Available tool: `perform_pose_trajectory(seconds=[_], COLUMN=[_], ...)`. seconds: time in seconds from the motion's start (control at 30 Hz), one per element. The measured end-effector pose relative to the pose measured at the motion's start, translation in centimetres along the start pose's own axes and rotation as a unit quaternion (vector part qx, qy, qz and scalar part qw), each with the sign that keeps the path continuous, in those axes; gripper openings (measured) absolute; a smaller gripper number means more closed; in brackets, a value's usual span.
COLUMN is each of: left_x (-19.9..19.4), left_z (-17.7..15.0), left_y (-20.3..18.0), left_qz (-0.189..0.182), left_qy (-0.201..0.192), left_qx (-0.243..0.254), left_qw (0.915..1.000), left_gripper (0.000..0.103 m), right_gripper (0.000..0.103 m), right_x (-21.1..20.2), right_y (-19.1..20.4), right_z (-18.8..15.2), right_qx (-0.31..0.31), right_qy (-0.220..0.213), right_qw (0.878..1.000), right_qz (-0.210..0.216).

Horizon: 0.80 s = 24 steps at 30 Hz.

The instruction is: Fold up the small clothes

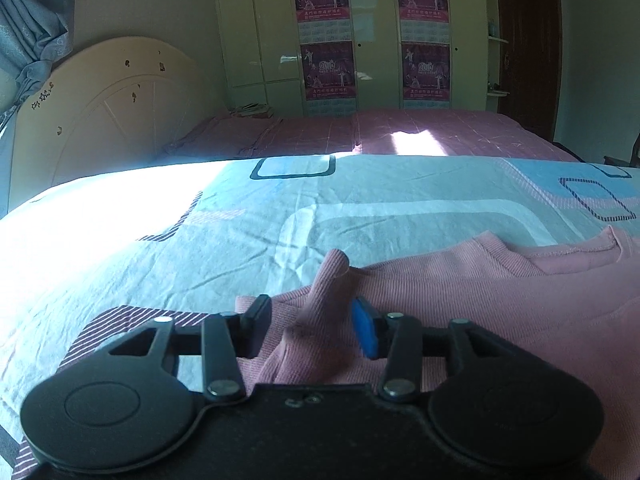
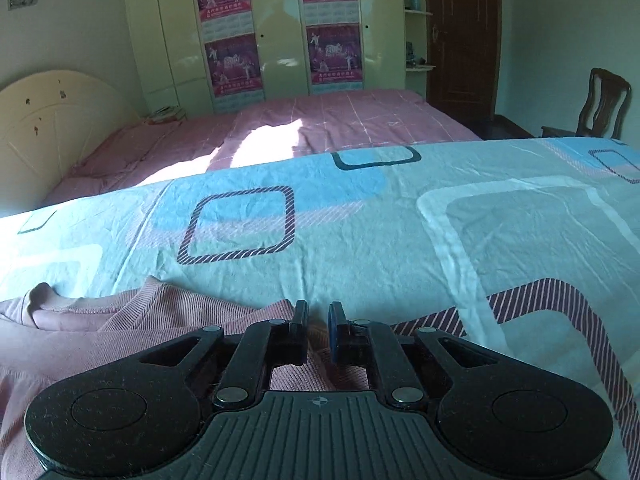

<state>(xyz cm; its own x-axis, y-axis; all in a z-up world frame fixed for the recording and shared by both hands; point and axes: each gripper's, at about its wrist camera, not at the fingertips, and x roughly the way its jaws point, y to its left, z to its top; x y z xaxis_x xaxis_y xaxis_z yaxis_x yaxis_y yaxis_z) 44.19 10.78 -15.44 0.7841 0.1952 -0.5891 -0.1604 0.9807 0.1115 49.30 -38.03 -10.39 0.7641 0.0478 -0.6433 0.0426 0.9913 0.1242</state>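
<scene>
Pink sweater [image 1: 480, 292] lies flat on blue patterned bedsheet [image 1: 200, 240], neckline at its far edge. Left gripper [image 1: 316, 330] spread apart over sweater's left edge, raised fabric peak between its pads, not pinched. Right gripper [image 2: 318, 330] nearly together at sweater's right edge, seemingly clamping the cloth.

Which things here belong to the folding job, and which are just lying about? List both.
Job:
- pink ribbed top
- left gripper, fingers apart around a raised pinch of fabric
- right gripper, fingers nearly shut over the top's edge
- patterned bed sheet, the work surface

Lying about:
- pink bed
- chair
- posters
- books
</scene>
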Motion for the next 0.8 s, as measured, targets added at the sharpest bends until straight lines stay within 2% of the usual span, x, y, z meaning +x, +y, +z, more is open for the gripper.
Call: perform_pose_trajectory(seconds=[0.03,0.07,0.13,0.17,0.3,0.43,0.57,0.63,0.7,0.77,0.8], left_x=[-0.4,-0.9,-2.1,-2.8,-5.9,-6.9,-7.1,-6.8,-6.0,-6.1,-6.3], left_z=[0.0,0.0,-0.1,-0.1,-0.3,-1.6,-3.5,-4.5,-5.5,-6.2,-6.2], left_y=[0.4,0.8,1.6,1.8,0.3,-2.9,-4.6,-4.5,-3.8,-2.3,-1.7], left_qz=[0.004,0.006,0.004,-0.002,-0.053,-0.113,-0.124,-0.111,-0.095,-0.1,-0.099], left_qy=[-0.006,-0.01,-0.014,-0.02,-0.032,-0.008,0.005,0.015,0.033,0.03,0.03], left_qx=[-0.007,-0.014,-0.027,-0.032,-0.015,0.003,0.014,0.019,0.023,0.001,-0.003], left_qw=[0.9999,0.9998,0.9995,0.9993,0.998,0.9935,0.9921,0.9936,0.9946,0.9945,0.9946], left_gripper=[0.064,0.065,0.064,0.063,0.063,0.063,0.063,0.063,0.064,0.066,0.066], right_gripper=[0.01,0.013,0.026,0.029,0.029,0.029,0.029,0.029,0.029,0.03,0.036], right_x=[-0.5,-0.9,-2.1,-2.6,-4.3,-5.1,-5.9,-5.7,-4.8,-4.6,-4.7], right_y=[-0.2,-0.4,-0.5,-0.3,2.9,6.8,9.7,10.1,10.0,8.4,7.8], right_z=[0.0,0.1,0.0,0.0,-1.2,-3.3,-5.4,-6.3,-7.4,-7.9,-7.8], right_qx=[0.004,0.007,0.016,0.019,-0.01,-0.047,-0.079,-0.088,-0.119,-0.105,-0.094], right_qy=[-0.002,-0.003,-0.008,-0.008,0.012,0.033,0.039,0.045,0.058,0.052,0.053], right_qw=[1.0,1.0,1.0,1.0,0.998,0.993,0.989,0.989,0.989,0.991,0.993], right_qz=[-0.001,-0.003,0.006,0.016,0.063,0.102,0.115,0.109,0.071,0.062,0.054])
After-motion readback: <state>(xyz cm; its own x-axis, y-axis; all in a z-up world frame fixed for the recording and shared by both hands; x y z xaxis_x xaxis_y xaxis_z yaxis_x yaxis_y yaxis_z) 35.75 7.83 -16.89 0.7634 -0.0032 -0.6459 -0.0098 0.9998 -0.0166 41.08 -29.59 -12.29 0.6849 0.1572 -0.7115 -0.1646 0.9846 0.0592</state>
